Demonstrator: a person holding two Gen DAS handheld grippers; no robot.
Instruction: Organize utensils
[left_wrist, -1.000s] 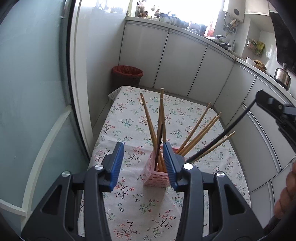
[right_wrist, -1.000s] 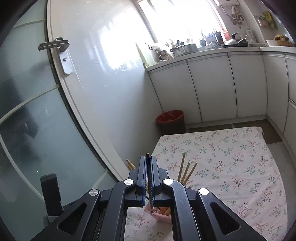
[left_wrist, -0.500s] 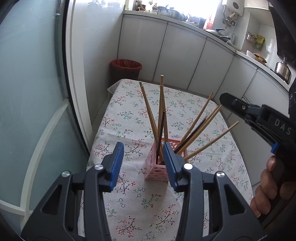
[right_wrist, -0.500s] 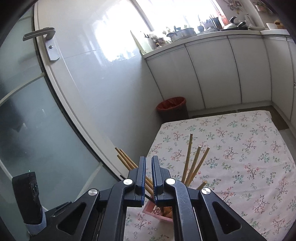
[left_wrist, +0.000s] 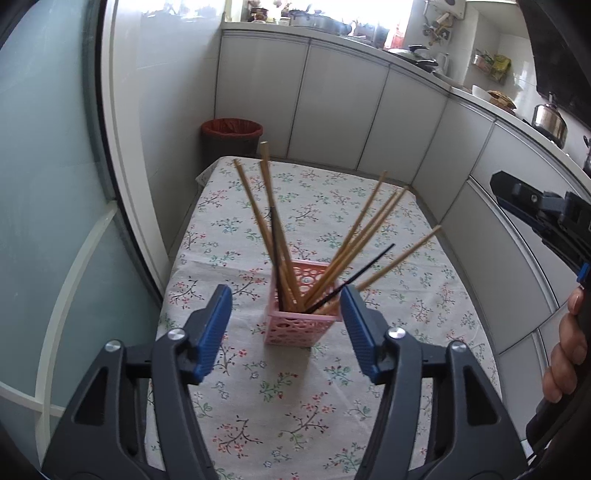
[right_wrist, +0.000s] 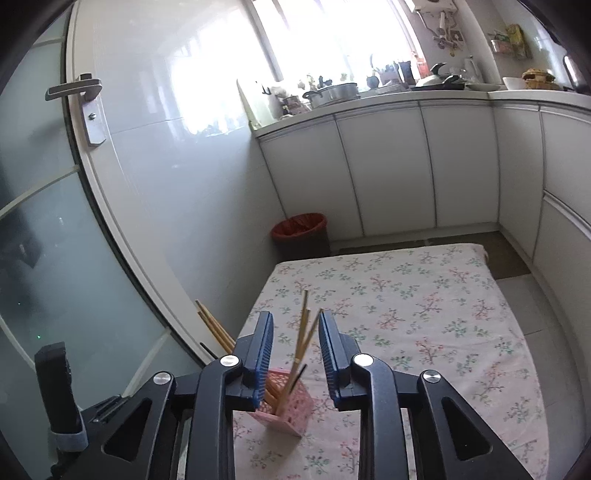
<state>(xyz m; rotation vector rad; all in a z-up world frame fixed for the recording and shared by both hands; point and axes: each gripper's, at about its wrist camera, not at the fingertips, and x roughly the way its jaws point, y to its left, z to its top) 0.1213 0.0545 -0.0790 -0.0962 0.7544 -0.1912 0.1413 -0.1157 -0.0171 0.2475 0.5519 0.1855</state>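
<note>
A pink perforated holder (left_wrist: 302, 320) stands on the floral tablecloth (left_wrist: 332, 206). It holds several wooden chopsticks (left_wrist: 364, 223) and two black chopsticks (left_wrist: 364, 267), all fanned out. My left gripper (left_wrist: 286, 325) is open and empty, its blue pads either side of the holder and nearer the camera. My right gripper (right_wrist: 295, 354) is open and empty above the holder (right_wrist: 284, 410); its body shows at the right in the left wrist view (left_wrist: 543, 218).
A red-lined waste bin (left_wrist: 232, 134) stands past the table's far end. White cabinets (left_wrist: 369, 122) run along the back and right. A glass door (right_wrist: 55, 258) with a handle (right_wrist: 79, 92) stands at the left.
My right gripper opened and let go of the black chopstick, which now rests in the holder. The right gripper drew back to the right. The left gripper pulled back a little.
</note>
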